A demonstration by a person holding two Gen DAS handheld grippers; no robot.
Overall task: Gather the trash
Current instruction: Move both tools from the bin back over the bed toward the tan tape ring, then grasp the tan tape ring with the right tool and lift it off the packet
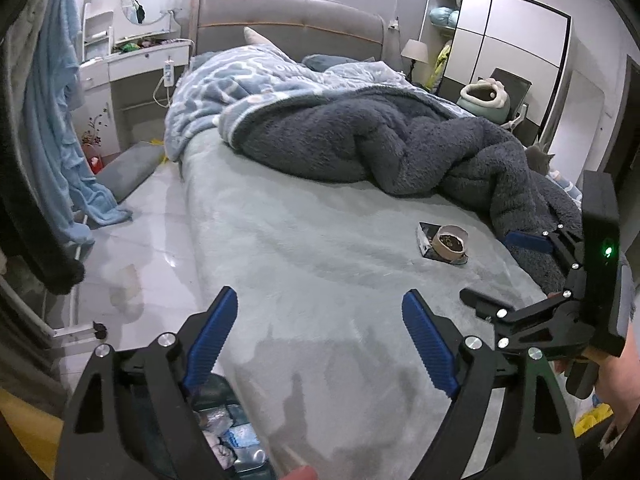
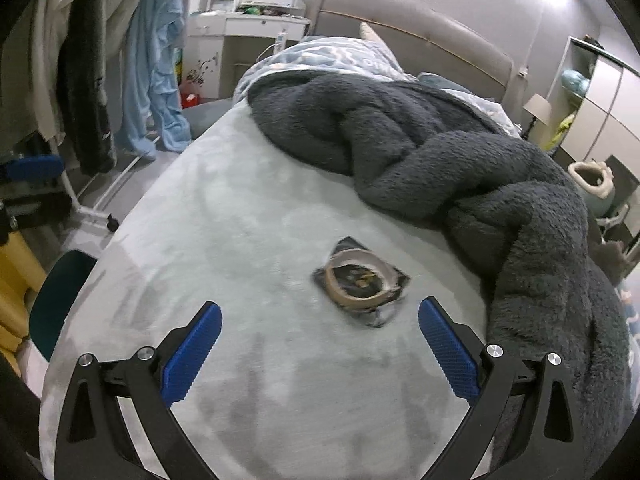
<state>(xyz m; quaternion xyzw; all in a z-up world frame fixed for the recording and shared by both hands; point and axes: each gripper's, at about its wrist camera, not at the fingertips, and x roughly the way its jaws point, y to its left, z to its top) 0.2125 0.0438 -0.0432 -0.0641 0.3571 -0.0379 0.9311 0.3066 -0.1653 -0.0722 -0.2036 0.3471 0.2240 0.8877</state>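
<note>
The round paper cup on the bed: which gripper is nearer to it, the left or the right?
Right. The right gripper hangs open just short of the paper cup, almost framing it. The left gripper, also open, is farther back over the bed sheet.

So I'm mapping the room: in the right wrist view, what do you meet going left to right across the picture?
Hanging clothes → blue robe → vanity → dark blanket → lamp → wardrobe.

paper cup between spread jaws
</note>
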